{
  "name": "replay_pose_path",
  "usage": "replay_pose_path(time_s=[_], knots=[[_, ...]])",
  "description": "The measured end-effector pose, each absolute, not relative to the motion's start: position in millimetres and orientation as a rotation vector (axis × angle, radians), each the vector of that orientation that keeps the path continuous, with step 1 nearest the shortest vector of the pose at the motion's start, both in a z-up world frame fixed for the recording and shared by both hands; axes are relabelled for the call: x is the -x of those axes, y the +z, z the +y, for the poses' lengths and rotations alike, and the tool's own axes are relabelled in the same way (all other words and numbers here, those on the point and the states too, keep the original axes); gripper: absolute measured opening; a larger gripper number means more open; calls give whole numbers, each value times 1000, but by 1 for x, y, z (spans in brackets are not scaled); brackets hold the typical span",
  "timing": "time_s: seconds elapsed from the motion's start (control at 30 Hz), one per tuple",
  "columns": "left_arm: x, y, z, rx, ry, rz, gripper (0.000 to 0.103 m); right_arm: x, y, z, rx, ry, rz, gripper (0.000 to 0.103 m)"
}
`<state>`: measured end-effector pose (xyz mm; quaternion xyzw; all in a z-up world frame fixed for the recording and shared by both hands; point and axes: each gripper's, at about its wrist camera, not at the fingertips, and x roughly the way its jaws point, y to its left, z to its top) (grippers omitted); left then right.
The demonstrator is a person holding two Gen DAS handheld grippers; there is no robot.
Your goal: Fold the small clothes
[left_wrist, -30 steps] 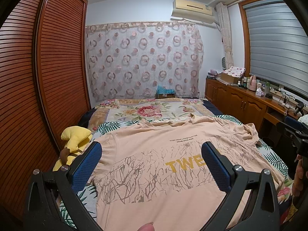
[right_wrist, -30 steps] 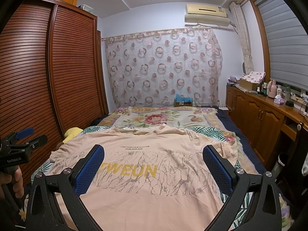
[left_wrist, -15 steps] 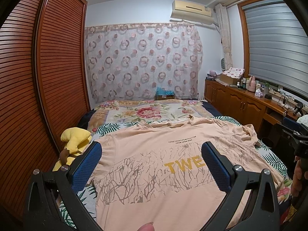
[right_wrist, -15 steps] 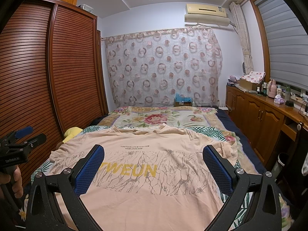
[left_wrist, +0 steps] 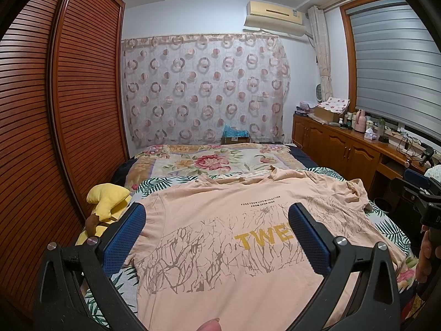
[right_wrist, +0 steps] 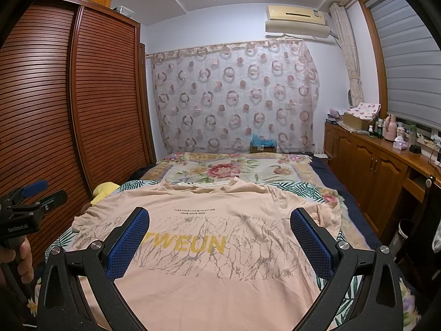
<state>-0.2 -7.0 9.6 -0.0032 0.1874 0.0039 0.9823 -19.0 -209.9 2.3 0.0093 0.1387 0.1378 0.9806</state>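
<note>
Little has shifted: both tools, left [left_wrist: 216,220] and right [right_wrist: 219,224], hover spread above the flat T-shirt [right_wrist: 220,262], hem nearest.

Over the bed [right_wrist: 325,193] the air is open. A louvred wardrobe [left_wrist: 82,104] hems its left edge, with a yellow plush toy [left_wrist: 106,202] at that edge; a wooden cabinet [right_wrist: 386,171] lines the narrow right aisle.

A: What's your T-shirt [left_wrist: 220,248] like, centre frame?

B: Soft matt cloth, lightly creased. Your left claw [left_wrist: 217,237] has matt black plastic arms, dimpled blue pads [left_wrist: 124,240], shiny metal screws. At left, your wardrobe [left_wrist: 69,110] is glossy slatted wood.
</note>
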Motion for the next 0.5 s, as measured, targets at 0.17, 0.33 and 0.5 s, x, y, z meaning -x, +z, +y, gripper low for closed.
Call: replay_pose_path(time_s=[0.17,0.33,0.5], knots=[[1,9,-7,6,8,376,103,20,2,-210,-19,278,279,103],[1,10,-7,6,7,376,103,20,3,-210,-19,279,278,103],[1,8,-7,5,8,375,103,20,3,-210,-18,281,277,103]])
